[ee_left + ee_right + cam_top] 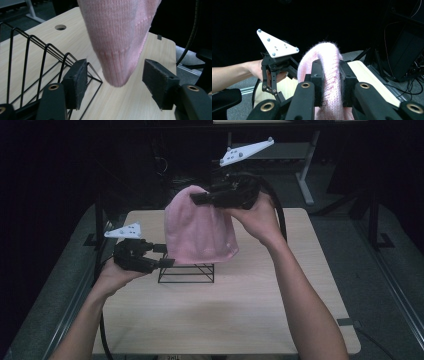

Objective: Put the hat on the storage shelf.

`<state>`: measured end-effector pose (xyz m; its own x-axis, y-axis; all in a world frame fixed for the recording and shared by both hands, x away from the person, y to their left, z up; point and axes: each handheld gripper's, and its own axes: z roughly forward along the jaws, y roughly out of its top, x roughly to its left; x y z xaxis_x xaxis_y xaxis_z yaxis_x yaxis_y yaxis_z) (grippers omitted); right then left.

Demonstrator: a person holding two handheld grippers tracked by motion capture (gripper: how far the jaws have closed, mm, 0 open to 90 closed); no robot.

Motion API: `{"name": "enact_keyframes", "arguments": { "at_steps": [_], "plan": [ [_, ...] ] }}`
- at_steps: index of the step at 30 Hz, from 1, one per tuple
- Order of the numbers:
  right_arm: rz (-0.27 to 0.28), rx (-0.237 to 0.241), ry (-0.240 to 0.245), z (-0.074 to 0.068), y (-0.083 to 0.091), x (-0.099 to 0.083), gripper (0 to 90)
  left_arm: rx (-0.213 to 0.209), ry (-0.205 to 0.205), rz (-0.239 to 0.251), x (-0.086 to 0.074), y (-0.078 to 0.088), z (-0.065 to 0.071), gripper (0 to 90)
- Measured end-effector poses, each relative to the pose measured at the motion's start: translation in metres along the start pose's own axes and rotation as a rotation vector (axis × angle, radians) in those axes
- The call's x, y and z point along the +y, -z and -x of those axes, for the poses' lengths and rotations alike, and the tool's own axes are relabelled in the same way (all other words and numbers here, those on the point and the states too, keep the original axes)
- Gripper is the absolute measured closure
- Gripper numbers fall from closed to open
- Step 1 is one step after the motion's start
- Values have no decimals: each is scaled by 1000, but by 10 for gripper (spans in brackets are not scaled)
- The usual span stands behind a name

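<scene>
High view: a pink knit hat (200, 230) is being held up above the table (225, 320) by its crown, pinched in the right gripper (200, 198). The hat's long axis is hanging roughly vertical, brim down, over a black wire rack (187, 272). The left gripper (167, 256) is being held at the brim's left corner, nearer the hem than the right one.

Left gripper view: the jaws are being kept spread, with the brim's lowest corner (117, 75) hanging between and just beyond the pads (77, 80); no contact is being made. The rack wires (32, 62) are lying just beside the left pad, a detail hidden from above.

Right gripper view: the jaws are being pressed together on a fold of knit (330, 75). The left gripper (275, 72) is being seen beyond.
</scene>
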<state>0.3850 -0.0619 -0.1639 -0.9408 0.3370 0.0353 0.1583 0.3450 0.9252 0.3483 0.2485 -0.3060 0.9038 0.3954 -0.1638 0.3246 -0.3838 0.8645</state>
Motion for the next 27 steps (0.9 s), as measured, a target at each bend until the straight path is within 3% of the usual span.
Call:
{"name": "enact_keyframes", "arguments": {
  "at_steps": [4, 5, 6, 11, 22, 27],
  "plan": [
    [9, 5, 2, 1, -4, 1, 771, -10, 14, 7, 3, -2, -3, 521],
    [9, 6, 2, 1, -4, 1, 772, -13, 17, 13, 4, -2, -5, 521],
    [12, 8, 1, 2, -6, 1, 771, -20, 19, 16, 5, -3, -8, 591],
    [12, 6, 0, 2, -7, 2, 771, -3, 3, 10, 9, -2, -11, 734],
    [24, -28, -11, 13, -13, 2, 771, 115, -11, -10, 12, 4, -27, 782],
    [8, -49, -9, 20, -19, -1, 771, 137, 12, -21, 9, 3, -35, 785]
  ]
}}
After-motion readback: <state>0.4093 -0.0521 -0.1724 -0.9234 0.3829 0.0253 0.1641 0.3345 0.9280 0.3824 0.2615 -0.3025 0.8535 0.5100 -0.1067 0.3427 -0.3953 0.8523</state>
